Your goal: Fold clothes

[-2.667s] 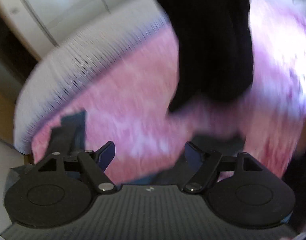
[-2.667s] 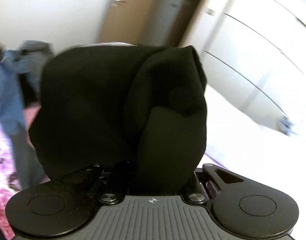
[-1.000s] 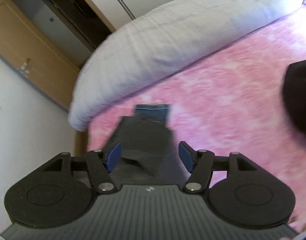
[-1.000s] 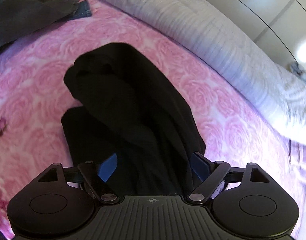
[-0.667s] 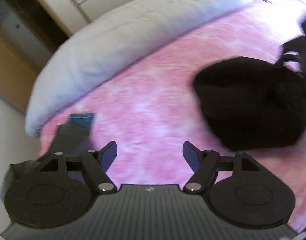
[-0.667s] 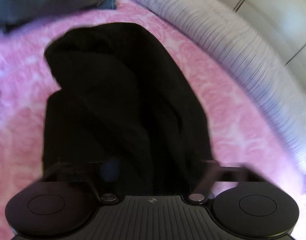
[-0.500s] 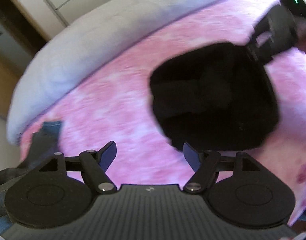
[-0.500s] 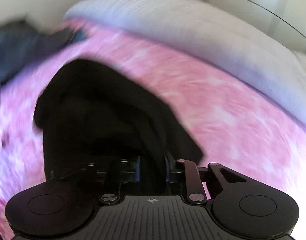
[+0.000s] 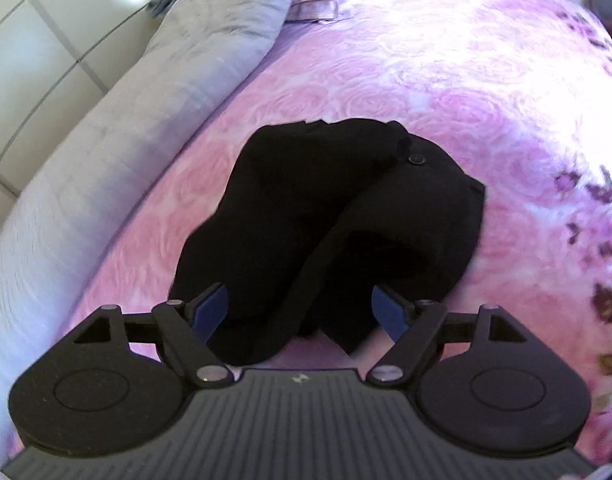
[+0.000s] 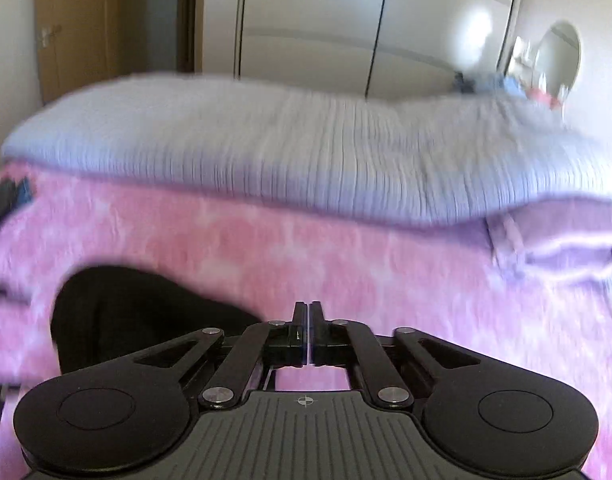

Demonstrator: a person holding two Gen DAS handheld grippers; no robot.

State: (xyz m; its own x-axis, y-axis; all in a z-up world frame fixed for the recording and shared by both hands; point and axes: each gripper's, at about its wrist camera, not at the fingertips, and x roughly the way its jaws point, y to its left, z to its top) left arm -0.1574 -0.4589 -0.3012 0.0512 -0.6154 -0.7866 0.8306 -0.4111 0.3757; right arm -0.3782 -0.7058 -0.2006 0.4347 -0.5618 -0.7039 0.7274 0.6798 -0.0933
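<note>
The black garment (image 9: 330, 220), bunched with a round button (image 9: 417, 159) showing near its far edge, is lying on the pink rose-patterned bedspread (image 9: 446, 92) beside the long pale grey bolster (image 9: 118, 128). The left gripper (image 9: 300, 312) is hovering above the garment's near end with its jaws opening wide, and its blue pads (image 9: 210, 308) are not pressing on the cloth. The right gripper (image 10: 307, 332) is sitting off to the garment's right with jaws nearly together, parting slightly, nothing between them.
</note>
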